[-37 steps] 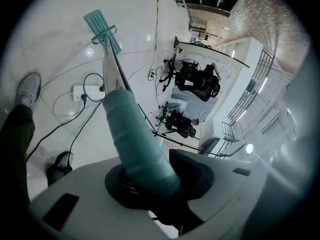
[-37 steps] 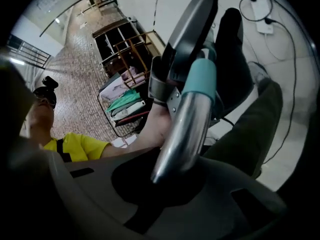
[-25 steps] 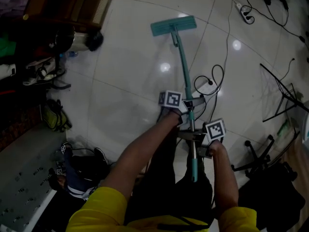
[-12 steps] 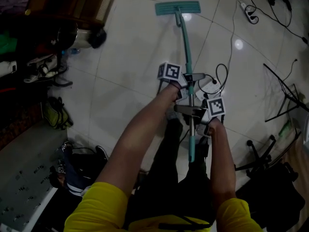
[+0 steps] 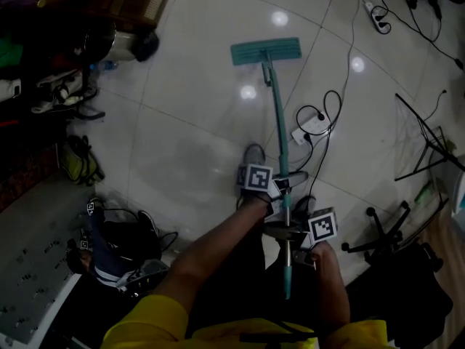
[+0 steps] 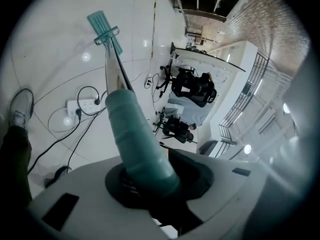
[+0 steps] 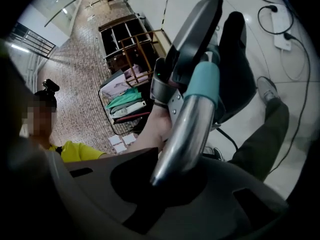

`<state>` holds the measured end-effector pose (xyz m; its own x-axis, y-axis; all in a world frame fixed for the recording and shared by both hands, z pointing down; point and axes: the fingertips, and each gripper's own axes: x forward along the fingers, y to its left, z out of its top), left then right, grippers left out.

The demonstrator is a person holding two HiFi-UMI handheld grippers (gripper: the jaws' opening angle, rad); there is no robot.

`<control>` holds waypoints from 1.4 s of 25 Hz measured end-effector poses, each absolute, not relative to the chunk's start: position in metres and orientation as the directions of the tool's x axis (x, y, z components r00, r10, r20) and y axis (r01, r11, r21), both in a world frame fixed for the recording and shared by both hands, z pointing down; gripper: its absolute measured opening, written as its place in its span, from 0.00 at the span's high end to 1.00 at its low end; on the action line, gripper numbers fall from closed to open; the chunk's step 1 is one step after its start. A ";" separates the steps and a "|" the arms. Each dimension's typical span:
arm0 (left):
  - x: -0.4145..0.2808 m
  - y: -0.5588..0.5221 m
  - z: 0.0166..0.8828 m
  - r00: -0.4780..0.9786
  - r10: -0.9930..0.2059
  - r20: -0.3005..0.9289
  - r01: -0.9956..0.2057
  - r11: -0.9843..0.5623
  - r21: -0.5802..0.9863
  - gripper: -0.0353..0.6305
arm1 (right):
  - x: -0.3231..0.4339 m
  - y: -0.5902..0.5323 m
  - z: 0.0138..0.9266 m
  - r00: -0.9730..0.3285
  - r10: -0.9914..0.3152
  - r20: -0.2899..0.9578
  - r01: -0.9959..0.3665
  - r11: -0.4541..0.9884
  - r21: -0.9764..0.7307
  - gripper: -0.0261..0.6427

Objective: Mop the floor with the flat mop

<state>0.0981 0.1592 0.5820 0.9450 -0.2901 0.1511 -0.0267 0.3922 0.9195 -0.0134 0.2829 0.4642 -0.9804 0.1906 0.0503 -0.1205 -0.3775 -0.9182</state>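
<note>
One mop pole [image 5: 277, 115] inside left gripper's [image 5: 285, 182] fingers [image 6: 75, 189], right gripper's [image 5: 286, 231] opening.

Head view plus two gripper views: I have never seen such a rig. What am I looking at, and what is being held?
No robot here: a person holds a two-jaw gripper in each hand. The head view looks down from the person's head; the other two cameras ride on the grippers and look along their jaws. The left gripper is clamped on the teal sleeve of the mop handle. The right gripper, nearer the person, has the bare metal part between its jaws, which are opening a little. The mop head lies flat on the white tiled floor; a power strip with cables lies nearby.
</note>
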 end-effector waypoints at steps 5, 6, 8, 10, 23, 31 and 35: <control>0.094 0.083 0.615 0.942 -0.311 0.124 0.003 0.379 0.925 0.76 | -0.012 0.217 0.520 -0.964 0.246 0.102 -0.168 -0.266 -0.949 0.91; 0.091 0.064 0.627 0.946 -0.290 0.145 -0.033 0.359 0.933 0.76 | -0.013 0.200 0.534 -0.962 0.248 0.114 -0.177 -0.251 -0.952 0.91; 0.082 0.030 0.649 0.950 -0.245 0.192 -0.113 0.304 0.946 0.76 | -0.021 0.169 0.556 -0.964 0.236 0.122 -0.183 -0.257 -0.949 0.91; 0.074 0.007 0.664 0.950 -0.226 0.216 -0.155 0.257 0.954 0.76 | -0.033 0.147 0.563 -0.975 0.204 0.093 -0.150 -0.287 -0.946 0.92; 0.082 0.101 0.607 0.948 -0.266 0.174 -0.087 0.307 0.948 0.74 | -0.031 0.228 0.482 -0.988 0.154 0.011 -0.069 -0.375 -0.925 0.92; 0.104 0.171 0.574 0.946 -0.289 0.149 -0.036 0.361 0.932 0.74 | -0.007 0.295 0.454 -0.979 0.197 0.041 -0.121 -0.412 -0.903 0.92; 0.107 0.171 0.573 0.944 -0.302 0.136 -0.027 0.340 0.940 0.74 | -0.003 0.298 0.453 -0.979 0.200 0.039 -0.120 -0.409 -0.905 0.92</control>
